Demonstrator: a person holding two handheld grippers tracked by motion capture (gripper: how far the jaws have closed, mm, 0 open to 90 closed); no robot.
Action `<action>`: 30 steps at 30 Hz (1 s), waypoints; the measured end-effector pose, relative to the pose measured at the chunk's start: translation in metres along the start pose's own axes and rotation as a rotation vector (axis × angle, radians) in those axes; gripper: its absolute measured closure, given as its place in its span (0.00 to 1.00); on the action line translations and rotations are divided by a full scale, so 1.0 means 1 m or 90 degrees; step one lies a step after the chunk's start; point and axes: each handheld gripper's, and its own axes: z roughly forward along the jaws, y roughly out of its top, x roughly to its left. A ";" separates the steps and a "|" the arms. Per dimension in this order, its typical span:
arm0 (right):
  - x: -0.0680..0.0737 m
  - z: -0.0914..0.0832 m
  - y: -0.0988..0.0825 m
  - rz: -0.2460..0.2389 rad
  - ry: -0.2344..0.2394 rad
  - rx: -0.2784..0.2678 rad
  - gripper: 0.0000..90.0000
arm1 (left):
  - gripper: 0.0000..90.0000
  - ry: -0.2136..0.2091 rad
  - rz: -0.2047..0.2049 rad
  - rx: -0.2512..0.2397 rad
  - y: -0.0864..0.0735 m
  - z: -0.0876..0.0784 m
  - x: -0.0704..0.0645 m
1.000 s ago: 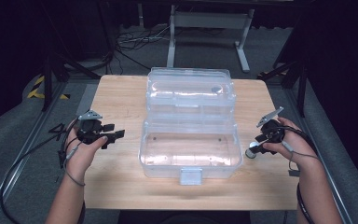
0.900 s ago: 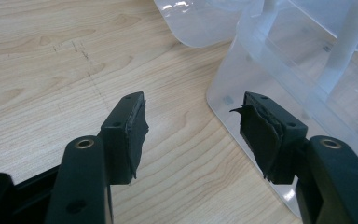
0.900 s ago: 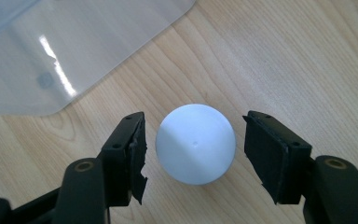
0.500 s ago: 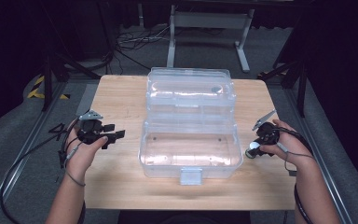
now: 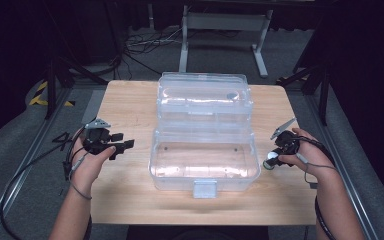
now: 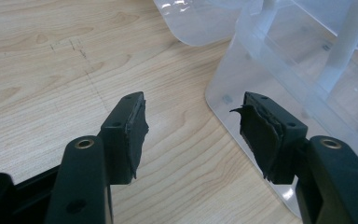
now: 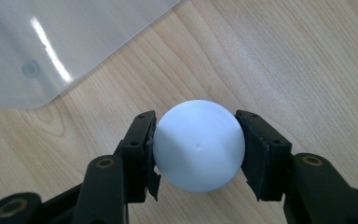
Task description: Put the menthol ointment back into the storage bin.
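On the left side of the wooden table [image 5: 130,210], the person's left hand [image 5: 87,162] holds the left gripper [image 6: 191,135] low over the wood; its jaws stand wide apart with nothing between them, and they point at the near corner of the clear plastic box [image 6: 279,60]; it seems to wait there, ready to steady the box if needed.

In the middle of the table sits that clear plastic box [image 5: 205,155], with its lid [image 5: 205,97] thrown back and lying open behind it; the bottom part looks bare inside, so there is room to put something in; a small latch [image 5: 204,189] sticks out at the front edge.

On the right, just beside the box, the right hand [image 5: 307,155] holds the right gripper [image 7: 196,144]; its jaws have just been closing, and now the pads press on both sides of a white ball [image 7: 196,144]; the ball is round and would roll off, so squeezing it across its widest part keeps it still; it is just above or on the wood, which one cannot tell; likely the ball is meant to go into the open box next.
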 end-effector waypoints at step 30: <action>0.006 -0.030 0.026 -0.057 0.011 0.013 0.56 | 0.46 -0.002 0.000 0.007 0.000 0.004 -0.002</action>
